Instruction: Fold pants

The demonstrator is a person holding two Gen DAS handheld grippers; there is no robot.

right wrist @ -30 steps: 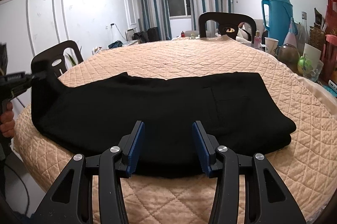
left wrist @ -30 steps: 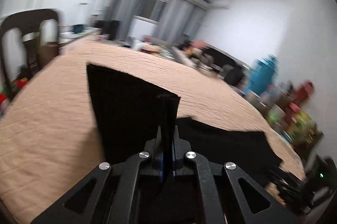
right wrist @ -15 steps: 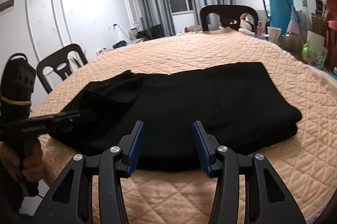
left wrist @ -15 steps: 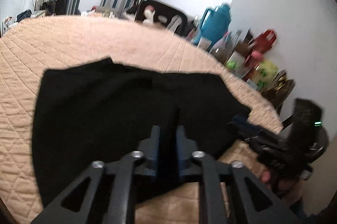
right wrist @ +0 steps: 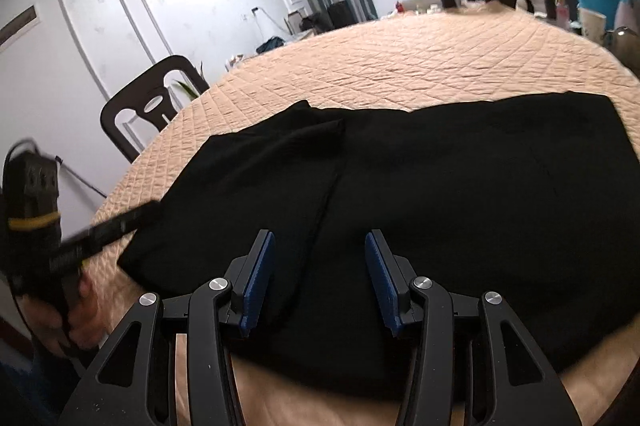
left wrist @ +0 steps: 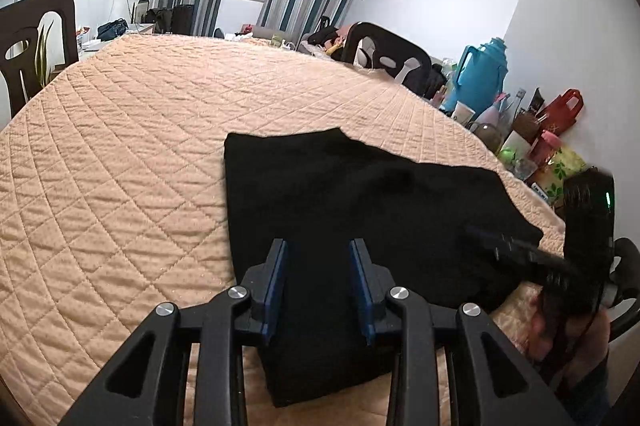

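Observation:
The black pants (left wrist: 360, 209) lie folded on the peach quilted table cover (left wrist: 120, 153); in the right wrist view (right wrist: 440, 185) the leg end lies folded over onto the left part. My left gripper (left wrist: 318, 262) is open and empty, just above the near edge of the pants. My right gripper (right wrist: 320, 258) is open and empty, over the near edge of the pants. The right gripper also shows in the left wrist view (left wrist: 520, 254), and the left gripper shows in the right wrist view (right wrist: 120, 222) at the pants' left end.
Dark chairs stand at the table's left (left wrist: 36, 37) and far side (left wrist: 388, 57). A blue thermos (left wrist: 480, 77), cups, bottles and a red bag (left wrist: 560, 109) crowd the right edge. The cover's near edge (right wrist: 280, 398) drops off below the grippers.
My left gripper carried the pant leg end rightward over the pants, then opened and let it go. The right gripper stayed open and shifted closer over the pants.

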